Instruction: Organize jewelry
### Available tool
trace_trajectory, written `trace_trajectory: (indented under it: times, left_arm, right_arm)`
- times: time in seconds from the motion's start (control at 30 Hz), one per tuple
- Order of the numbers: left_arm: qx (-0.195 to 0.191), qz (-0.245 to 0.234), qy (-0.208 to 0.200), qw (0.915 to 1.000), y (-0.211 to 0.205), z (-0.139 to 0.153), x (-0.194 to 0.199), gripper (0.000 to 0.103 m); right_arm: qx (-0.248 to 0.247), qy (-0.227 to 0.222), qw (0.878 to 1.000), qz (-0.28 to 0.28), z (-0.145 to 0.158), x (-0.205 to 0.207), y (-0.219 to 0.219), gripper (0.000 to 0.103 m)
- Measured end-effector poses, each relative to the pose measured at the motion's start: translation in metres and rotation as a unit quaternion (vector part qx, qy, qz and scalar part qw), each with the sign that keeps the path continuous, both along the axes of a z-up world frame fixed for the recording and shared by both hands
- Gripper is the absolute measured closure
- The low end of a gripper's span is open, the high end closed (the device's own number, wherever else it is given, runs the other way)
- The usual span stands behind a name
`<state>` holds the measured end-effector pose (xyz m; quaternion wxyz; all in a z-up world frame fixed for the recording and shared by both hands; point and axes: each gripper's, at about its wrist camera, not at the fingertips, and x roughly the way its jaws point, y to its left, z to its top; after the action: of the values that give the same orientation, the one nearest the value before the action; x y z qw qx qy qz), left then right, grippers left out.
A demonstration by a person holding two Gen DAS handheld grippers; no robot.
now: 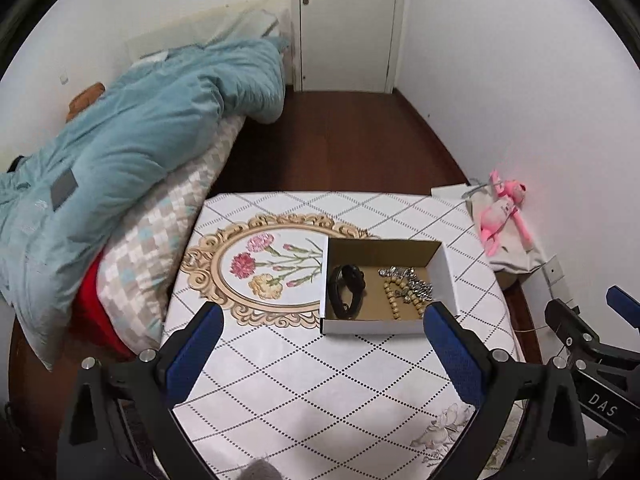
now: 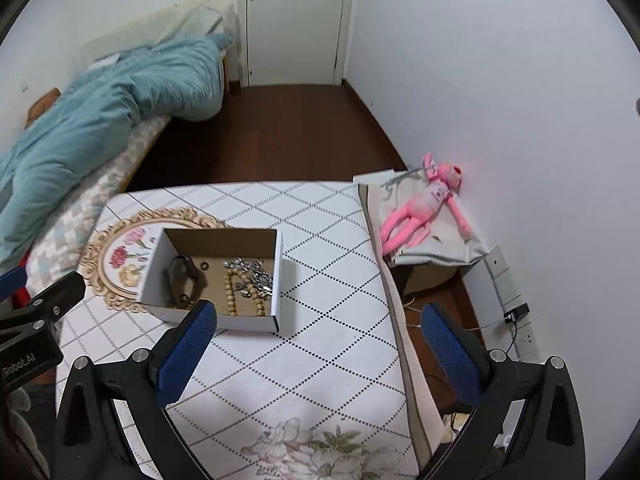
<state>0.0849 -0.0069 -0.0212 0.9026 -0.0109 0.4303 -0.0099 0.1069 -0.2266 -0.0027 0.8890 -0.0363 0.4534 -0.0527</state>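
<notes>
An open white cardboard box (image 1: pixel 446 270) (image 2: pixel 154 272) stands on the table with the patterned cloth (image 1: pixel 304 380) (image 2: pixel 320 320). Inside lie a black wristband (image 1: pixel 346 290) (image 2: pixel 182 278), a wooden bead string (image 1: pixel 402 300) (image 2: pixel 240 292), a silver chain (image 1: pixel 412 280) (image 2: pixel 254 274) and a small dark ring (image 2: pixel 205 266). My left gripper (image 1: pixel 322 320) is open and empty, held above the table just in front of the box. My right gripper (image 2: pixel 320 320) is open and empty, to the right of the box near the table's right edge.
A bed with a teal duvet (image 1: pixel 120 152) (image 2: pixel 100 108) runs along the left. A pink plush toy (image 1: pixel 502 210) (image 2: pixel 424 204) lies on a grey bag at the right wall. Wall sockets with cables (image 2: pixel 516 312) sit low on the right. A closed door (image 1: pixel 348 24) is at the back.
</notes>
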Motion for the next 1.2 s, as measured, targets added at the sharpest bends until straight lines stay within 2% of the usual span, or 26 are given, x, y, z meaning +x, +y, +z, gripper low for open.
trace_trajectory:
  times: [0.27, 0.57, 0.93, 1.2]
  left_arm:
    - [-0.005, -0.009, -0.037, 0.9993, 0.001, 0.041, -0.04, 0.001]
    - [-0.013, -0.012, -0.05, 0.9986, 0.007, 0.068, -0.065, 0.001]
    - [-0.017, -0.009, -0.028, 0.9994, 0.012, 0.075, -0.064, 0.001]
    - [-0.008, -0.003, -0.016, 0.9998, 0.012, 0.079, -0.04, 0.001]
  right_arm:
    - [-0.004, -0.046, 0.999, -0.003, 0.052, -0.044, 0.003, 0.0]
    - [-0.009, -0.074, 0.997, 0.001, 0.095, -0.08, 0.009, 0.0]
    - [-0.006, -0.07, 0.998, 0.004, 0.109, -0.086, 0.016, 0.0]
    - [-0.002, -0.048, 0.999, 0.001, 0.109, -0.057, 0.017, 0.0]
